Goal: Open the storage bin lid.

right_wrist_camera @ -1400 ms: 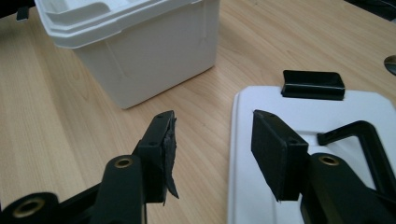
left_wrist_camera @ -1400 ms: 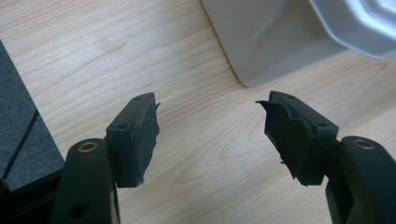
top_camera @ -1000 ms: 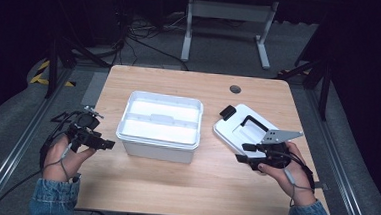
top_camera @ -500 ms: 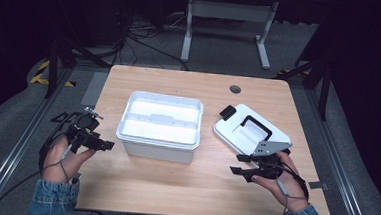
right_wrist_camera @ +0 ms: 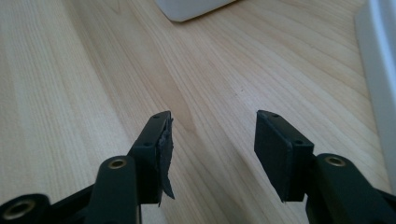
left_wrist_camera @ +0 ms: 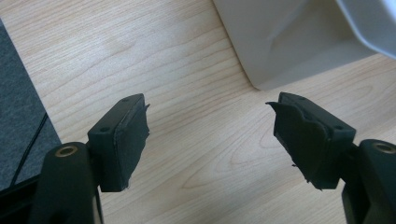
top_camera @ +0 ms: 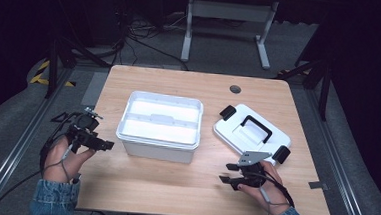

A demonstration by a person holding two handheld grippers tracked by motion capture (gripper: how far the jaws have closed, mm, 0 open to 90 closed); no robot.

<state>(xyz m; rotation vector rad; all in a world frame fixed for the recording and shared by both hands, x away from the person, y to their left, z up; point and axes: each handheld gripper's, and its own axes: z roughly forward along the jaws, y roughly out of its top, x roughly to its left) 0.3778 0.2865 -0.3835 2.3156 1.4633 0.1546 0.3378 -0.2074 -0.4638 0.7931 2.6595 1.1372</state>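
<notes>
An open white bin stands in the middle of the wooden table. To its right lies its white lid, with a black handle and black clips. My right gripper hovers low over the table just in front of the lid and points left. Its jaws have just been opening and now stand open with nothing between them. The lid's edge runs along the right of that view. My left gripper is open beside the bin's left front corner, over bare wood.
A round cable hole sits in the table's far edge. A metal stand and loose cables lie on the dark floor beyond. Grey floor borders the table on the left.
My right gripper has drawn back from the lid's near corner toward the table's front and has sunk lower. The lid now lies free on the table. The left gripper has not moved.
</notes>
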